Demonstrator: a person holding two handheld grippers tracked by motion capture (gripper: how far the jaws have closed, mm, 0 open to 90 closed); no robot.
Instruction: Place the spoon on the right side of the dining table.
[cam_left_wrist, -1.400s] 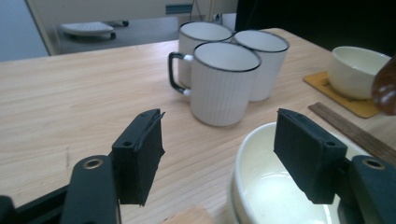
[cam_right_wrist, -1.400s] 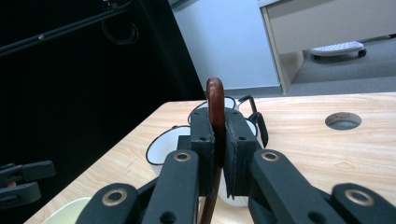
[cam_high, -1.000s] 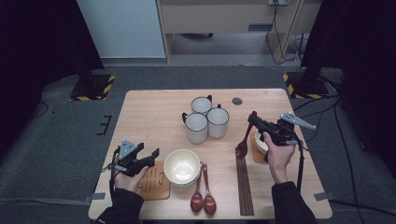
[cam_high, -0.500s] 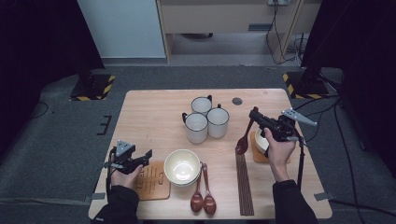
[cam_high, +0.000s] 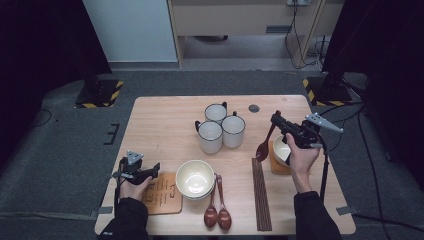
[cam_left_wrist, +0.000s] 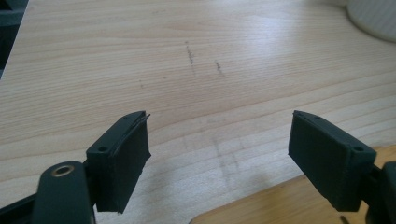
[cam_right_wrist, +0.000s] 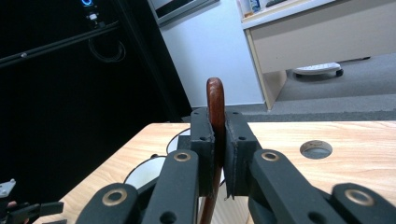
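My right claw (cam_high: 276, 120) is clamped on the handle of a wooden spoon (cam_high: 263, 148), bowl end hanging low over the table (cam_high: 160, 120), just left of the small bowl (cam_high: 280, 150) on the right coaster (cam_high: 276, 167). My left claw (cam_high: 150, 169), jaws apart and just been opening with nothing between them, sits low at the near-left coaster (cam_high: 162, 192). I judge the setting partly done: one spoon lifted, not yet placed. Count: three mugs (cam_high: 222, 130), two bowls, three spoons, two coasters, one chopstick bundle (cam_high: 261, 195)
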